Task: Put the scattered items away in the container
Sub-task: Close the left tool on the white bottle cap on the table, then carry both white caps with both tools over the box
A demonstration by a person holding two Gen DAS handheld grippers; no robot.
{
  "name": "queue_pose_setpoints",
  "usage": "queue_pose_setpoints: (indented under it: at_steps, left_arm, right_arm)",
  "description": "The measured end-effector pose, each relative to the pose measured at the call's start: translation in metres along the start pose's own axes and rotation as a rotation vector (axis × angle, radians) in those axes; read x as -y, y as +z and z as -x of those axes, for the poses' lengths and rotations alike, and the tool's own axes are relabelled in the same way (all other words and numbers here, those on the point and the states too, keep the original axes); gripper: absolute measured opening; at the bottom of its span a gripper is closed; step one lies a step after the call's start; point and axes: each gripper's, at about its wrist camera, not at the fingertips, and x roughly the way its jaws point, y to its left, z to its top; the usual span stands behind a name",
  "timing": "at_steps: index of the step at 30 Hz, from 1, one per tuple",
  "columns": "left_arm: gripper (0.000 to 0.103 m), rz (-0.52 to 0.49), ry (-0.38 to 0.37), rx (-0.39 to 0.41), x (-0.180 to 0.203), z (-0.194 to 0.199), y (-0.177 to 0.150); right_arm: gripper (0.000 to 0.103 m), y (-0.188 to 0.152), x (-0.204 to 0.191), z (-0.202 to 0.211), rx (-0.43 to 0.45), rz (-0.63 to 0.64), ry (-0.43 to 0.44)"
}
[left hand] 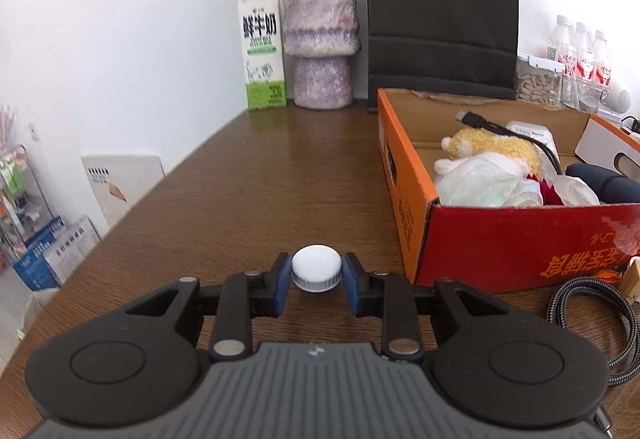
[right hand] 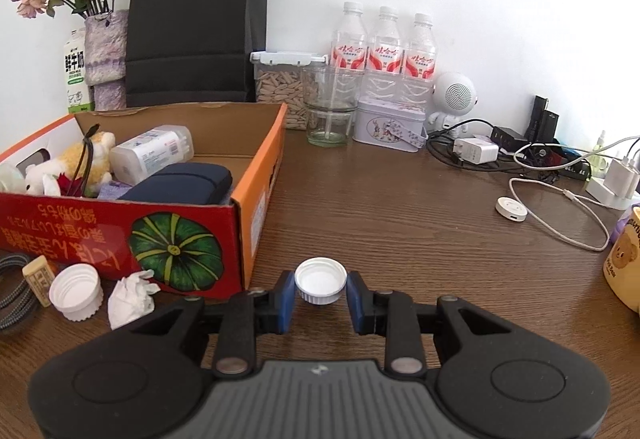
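The container is an orange and red cardboard box (left hand: 412, 175) (right hand: 256, 207) holding a plush toy, a dark case, a cable and other items. My left gripper (left hand: 317, 275) is shut on a white bottle cap (left hand: 317, 266), top side up, just above the table left of the box. My right gripper (right hand: 321, 289) is closed around a second white cap (right hand: 321, 279), open side up, right of the box; the left pad touches it, a small gap shows at the right pad. A bigger white cap (right hand: 76, 291), a crumpled tissue (right hand: 130, 297) and an eraser (right hand: 38, 277) lie before the box.
A braided cable (left hand: 588, 323) lies in front of the box. A milk carton (left hand: 262, 47), vase (left hand: 320, 39) and black bag (left hand: 440, 15) stand at the back. Water bottles (right hand: 384, 43), a jar, a glass, a tin, chargers and a yellow mug (right hand: 624, 259) are to the right.
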Motion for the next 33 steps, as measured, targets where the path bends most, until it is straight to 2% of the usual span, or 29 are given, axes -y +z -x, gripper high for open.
queue_pose_setpoints:
  at_steps: [9,16,28,33]
  left_arm:
    - [0.028,0.099,0.055,0.154,-0.006,0.034,0.004]
    - [0.028,0.130,0.045,0.224,-0.001,0.052,0.001]
    - [0.029,0.119,-0.037,0.286,0.037,0.073,0.003]
    - [0.029,0.076,-0.050,0.314,0.061,0.080,0.012]
  right_arm:
    - [0.027,0.004,-0.009,0.037,0.178,-0.098,-0.038]
    - [0.027,0.001,-0.034,0.057,0.277,-0.099,-0.007]
    - [0.027,0.007,-0.077,0.068,0.329,-0.104,0.073]
    - [0.026,0.019,-0.085,0.070,0.343,-0.159,0.135]
